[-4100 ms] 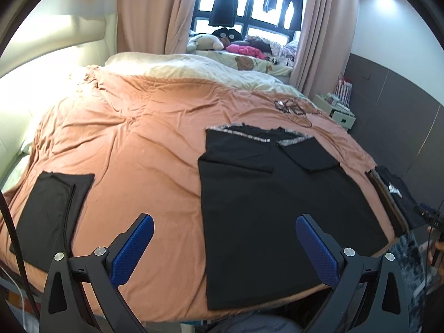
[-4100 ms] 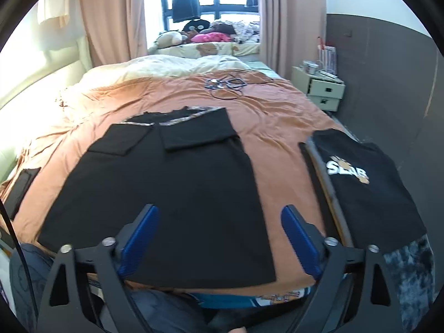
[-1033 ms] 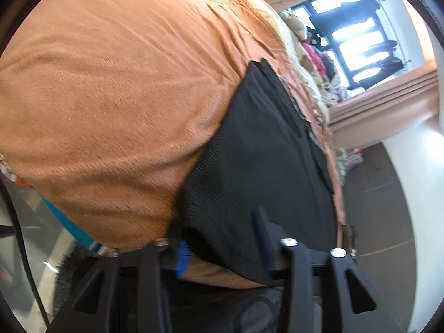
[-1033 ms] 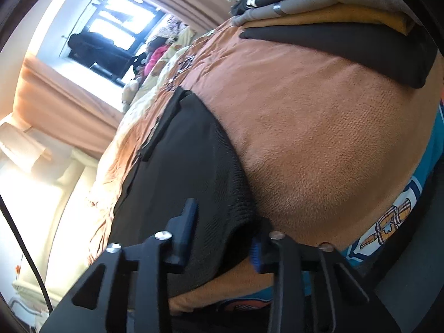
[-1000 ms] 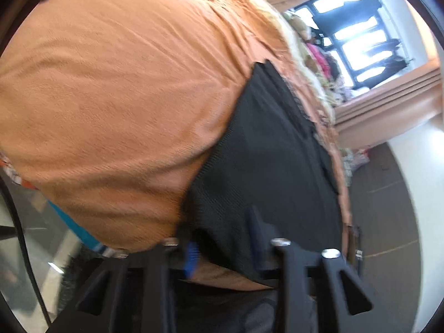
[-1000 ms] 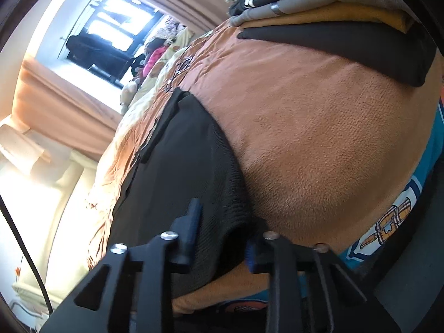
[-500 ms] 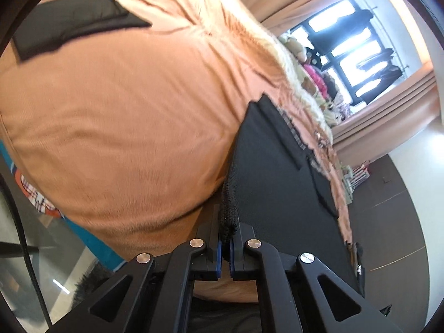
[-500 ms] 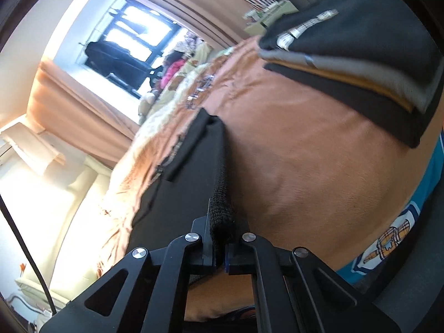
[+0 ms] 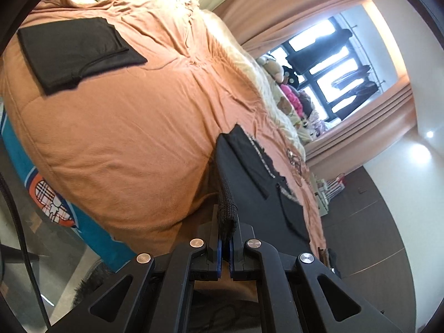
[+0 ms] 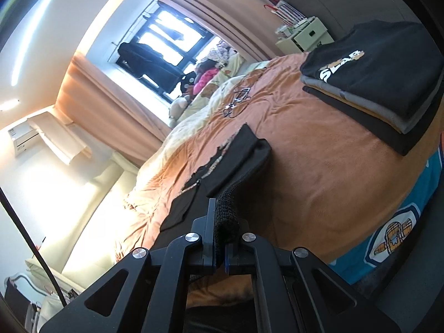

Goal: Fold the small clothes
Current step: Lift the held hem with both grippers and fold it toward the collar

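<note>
Beyond my fingers spreads an orange bedspread (image 9: 133, 138), soft and yielding, with a curtained window (image 10: 163, 47) far ahead. Both my grippers are clamped on the black shirt's (image 9: 249, 183) near hem: the left gripper (image 9: 225, 245) pinches one corner, the right gripper (image 10: 220, 252) the other. The knit looks light, limp and a little stretchy, so I judge the hem corners the right hold. Off to my right sits a folded stack (image 10: 383, 83); to my left, a folded black piece (image 9: 75, 52).
</note>
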`<state>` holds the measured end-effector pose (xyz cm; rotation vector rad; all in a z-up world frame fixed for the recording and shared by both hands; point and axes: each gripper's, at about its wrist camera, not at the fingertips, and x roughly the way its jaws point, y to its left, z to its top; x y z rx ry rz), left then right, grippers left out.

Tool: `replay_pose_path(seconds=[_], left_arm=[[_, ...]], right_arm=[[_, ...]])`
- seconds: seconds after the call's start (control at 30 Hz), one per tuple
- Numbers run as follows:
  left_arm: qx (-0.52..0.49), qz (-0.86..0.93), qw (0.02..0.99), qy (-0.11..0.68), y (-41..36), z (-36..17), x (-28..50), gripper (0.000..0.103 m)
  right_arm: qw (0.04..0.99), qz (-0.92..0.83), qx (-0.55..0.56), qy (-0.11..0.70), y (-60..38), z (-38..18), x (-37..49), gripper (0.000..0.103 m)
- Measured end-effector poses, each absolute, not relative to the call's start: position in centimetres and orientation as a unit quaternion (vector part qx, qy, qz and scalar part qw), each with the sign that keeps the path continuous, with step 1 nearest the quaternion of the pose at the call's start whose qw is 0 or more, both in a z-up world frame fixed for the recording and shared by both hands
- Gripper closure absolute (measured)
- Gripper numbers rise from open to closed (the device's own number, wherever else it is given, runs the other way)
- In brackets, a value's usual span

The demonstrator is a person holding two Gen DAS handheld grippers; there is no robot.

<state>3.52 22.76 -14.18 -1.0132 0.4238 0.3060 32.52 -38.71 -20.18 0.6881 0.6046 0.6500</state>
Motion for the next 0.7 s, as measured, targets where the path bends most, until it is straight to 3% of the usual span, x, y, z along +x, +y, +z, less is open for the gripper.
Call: replay_pose_path(seconds=[0.7], left_arm=[[-0.508,0.100,0.842,0.151,22.5,-10.7,-5.4,0.100]], right_arm=[[0.833,0.347,0.334,0.272,-41.6,-18.9,29.7,0.103]])
